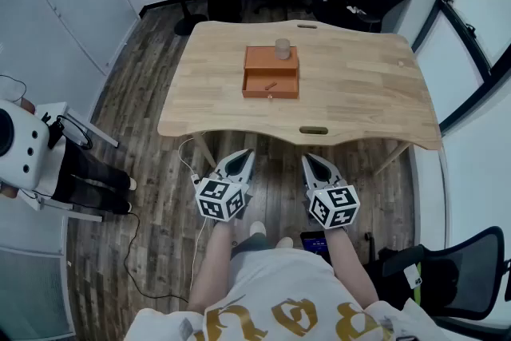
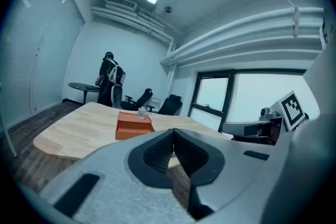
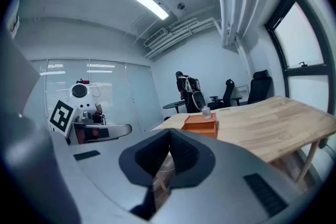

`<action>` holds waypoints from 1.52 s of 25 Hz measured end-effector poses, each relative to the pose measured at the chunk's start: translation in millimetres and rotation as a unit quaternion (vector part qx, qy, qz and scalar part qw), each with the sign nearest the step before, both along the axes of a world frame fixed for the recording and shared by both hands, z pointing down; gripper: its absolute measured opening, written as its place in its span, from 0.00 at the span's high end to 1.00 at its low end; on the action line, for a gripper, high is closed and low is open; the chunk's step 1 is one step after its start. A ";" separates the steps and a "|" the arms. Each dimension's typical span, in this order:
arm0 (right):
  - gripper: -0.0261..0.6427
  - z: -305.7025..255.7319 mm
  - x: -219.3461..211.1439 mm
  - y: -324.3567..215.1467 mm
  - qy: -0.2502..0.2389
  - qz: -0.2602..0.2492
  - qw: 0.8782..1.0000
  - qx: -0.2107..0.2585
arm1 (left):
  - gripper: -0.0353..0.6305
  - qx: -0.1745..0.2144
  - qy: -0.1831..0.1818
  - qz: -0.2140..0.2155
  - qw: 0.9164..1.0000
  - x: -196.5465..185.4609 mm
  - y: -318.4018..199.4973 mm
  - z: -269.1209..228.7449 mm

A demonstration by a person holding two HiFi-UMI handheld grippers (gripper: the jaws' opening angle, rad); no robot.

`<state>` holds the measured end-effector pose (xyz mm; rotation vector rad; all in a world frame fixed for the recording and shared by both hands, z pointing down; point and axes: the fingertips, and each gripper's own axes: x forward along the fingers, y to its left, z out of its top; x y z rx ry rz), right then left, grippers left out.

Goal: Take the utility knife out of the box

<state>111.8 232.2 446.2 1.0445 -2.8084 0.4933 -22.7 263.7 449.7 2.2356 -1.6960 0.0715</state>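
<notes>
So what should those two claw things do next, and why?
Probably move the right gripper forward to the orange box, opening its jaws: it and the left gripper hang shut and empty, short of the table, and the box's drawer stands open.

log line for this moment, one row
phase: not started | left tool: shut, empty | right tool: shut, empty | box: on table, drawer open, untouched
</notes>
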 end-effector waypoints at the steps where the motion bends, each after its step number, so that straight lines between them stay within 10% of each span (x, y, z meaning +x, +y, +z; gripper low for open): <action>1: 0.94 0.2 0.6 -0.9 -0.001 0.002 1.000 0.001 | 0.93 0.003 0.002 -0.001 1.000 -1.4 0.6 -0.6; 22: 0.94 3.2 7.1 -29.7 -0.022 0.000 1.000 -0.002 | 0.93 0.025 0.018 -0.016 0.999 -14.1 -24.4 -1.7; 38: 0.94 23.6 -35.4 -211.1 -0.006 0.037 0.999 -0.022 | 0.93 0.000 -0.019 0.014 1.000 -61.9 -219.9 19.6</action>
